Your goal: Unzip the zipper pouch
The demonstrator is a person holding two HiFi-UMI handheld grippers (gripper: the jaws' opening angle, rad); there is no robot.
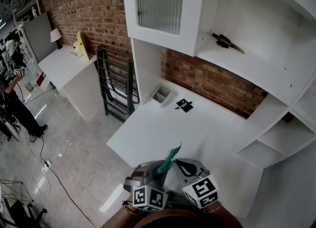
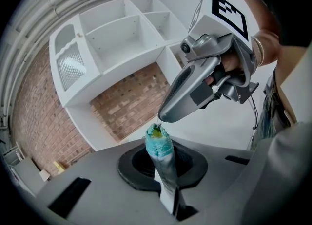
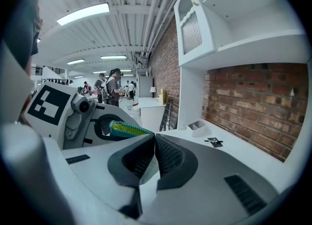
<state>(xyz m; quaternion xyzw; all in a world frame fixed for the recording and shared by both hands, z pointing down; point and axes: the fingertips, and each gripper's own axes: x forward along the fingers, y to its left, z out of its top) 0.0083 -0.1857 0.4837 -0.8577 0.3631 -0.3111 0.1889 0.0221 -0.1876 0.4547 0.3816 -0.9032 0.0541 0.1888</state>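
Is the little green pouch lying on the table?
No, it is up in the air. The pouch stands clamped in the left gripper, above the white table.

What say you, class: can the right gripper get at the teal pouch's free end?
Likely yes: the left gripper holds the teal pouch up, and the right gripper's shut tips sit at its free end, nothing between. Whether they pinch the pull is unclear.
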